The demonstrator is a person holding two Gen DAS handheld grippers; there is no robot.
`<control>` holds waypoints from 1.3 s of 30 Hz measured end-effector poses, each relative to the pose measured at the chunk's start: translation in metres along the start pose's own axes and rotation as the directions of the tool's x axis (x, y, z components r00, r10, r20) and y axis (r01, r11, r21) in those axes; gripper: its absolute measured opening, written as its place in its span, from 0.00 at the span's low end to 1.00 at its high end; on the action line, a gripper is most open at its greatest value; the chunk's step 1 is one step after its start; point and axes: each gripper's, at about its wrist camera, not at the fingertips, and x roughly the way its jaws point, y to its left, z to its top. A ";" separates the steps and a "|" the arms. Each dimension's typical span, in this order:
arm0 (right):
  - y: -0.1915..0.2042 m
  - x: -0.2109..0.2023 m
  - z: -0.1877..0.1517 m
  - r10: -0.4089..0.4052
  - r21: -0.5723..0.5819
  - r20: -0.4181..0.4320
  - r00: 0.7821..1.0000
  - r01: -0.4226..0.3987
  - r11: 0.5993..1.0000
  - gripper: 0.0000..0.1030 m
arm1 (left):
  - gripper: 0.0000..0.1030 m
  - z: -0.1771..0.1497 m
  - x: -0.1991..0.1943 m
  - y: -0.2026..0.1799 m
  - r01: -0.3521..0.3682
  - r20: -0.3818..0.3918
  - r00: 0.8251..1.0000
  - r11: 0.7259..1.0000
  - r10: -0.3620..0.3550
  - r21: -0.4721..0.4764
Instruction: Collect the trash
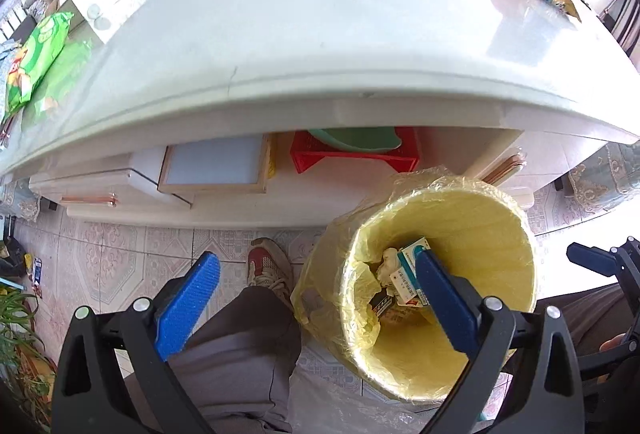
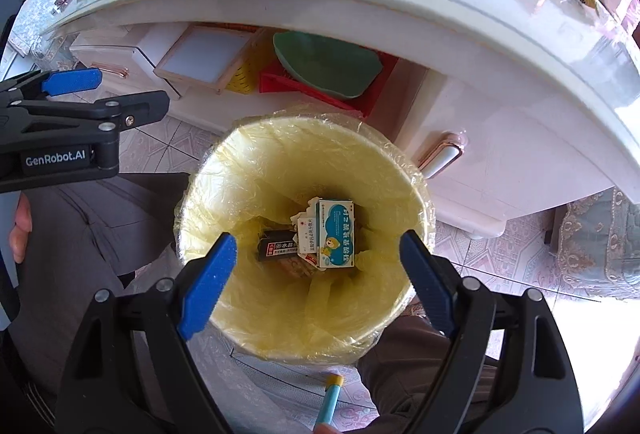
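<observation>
The trash bin (image 2: 304, 242) is round, lined with a yellow bag, standing on the floor. At its bottom lie a blue-and-white medicine box (image 2: 336, 234) and a black carton (image 2: 278, 244). The right tongs (image 2: 316, 266) point steeply down over the bin, spread wide and empty, boxes at 12 o'clock. The left tongs (image 1: 316, 298) are likewise spread and empty, bin at 3 o'clock.

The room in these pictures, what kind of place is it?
Probably a home living room: a glossy white coffee table with drawers, snack bags on it, patterned floor tiles, and a yellow-lined trash bin beside it.
</observation>
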 end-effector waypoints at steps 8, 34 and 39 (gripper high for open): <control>-0.031 -0.088 0.018 -0.031 -0.045 0.118 0.993 0.036 0.998 0.79 | 0.93 0.047 -0.076 -0.029 0.035 0.147 0.988 0.994 -0.051 0.106; -0.114 -0.155 0.072 -0.083 -0.078 0.217 0.973 0.102 0.992 0.79 | 0.93 0.195 -0.106 -0.140 -0.016 0.253 0.959 0.872 -0.124 0.488; -0.148 -0.145 0.104 -0.051 -0.121 0.219 0.974 0.079 0.990 0.79 | 0.93 0.255 -0.092 -0.165 -0.001 0.248 0.948 0.778 -0.200 0.628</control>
